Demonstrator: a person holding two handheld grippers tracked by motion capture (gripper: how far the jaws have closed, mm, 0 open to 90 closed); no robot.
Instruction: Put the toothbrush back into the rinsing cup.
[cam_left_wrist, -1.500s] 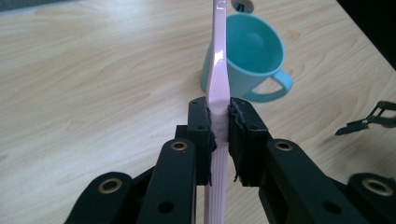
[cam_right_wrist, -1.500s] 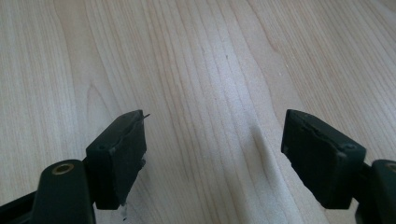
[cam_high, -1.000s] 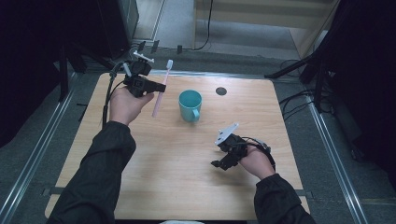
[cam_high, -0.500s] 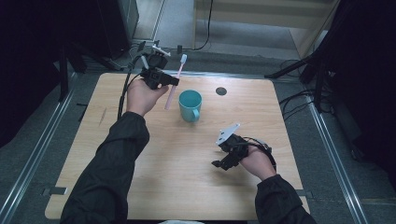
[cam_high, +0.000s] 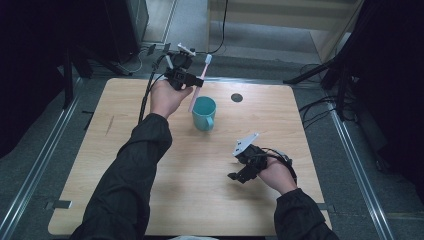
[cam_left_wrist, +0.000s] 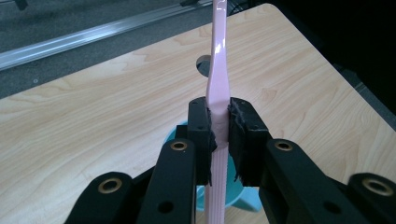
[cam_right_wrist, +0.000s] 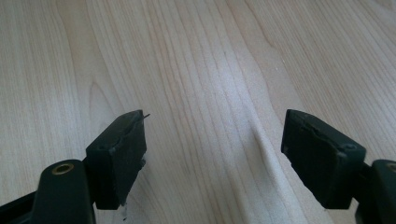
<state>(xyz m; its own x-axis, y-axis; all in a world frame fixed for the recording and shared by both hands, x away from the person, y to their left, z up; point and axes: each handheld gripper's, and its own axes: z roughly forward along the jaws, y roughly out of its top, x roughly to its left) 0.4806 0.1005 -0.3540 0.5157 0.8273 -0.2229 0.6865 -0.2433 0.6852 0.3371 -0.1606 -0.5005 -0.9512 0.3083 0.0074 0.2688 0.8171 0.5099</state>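
From up high, the left gripper (cam_high: 199, 80) pinches a pink toothbrush (cam_high: 200, 82) just above the teal mug (cam_high: 204, 113); its own view shows the brush should drop straight down slowly, while the right gripper (cam_right_wrist: 212, 158) rests spread wide over bare table (cam_right_wrist: 196, 70).

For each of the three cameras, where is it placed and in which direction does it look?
High view: above the person's side, looking forward and down on the table; both forearms, left gripper, right gripper.
Left gripper view: rides the left gripper, looking along jaws shut on a pink toothbrush, over the cup.
Right gripper view: rides the right gripper, open jaws over bare wood.
Shared: high and left gripper views both show toothbrush and cup.
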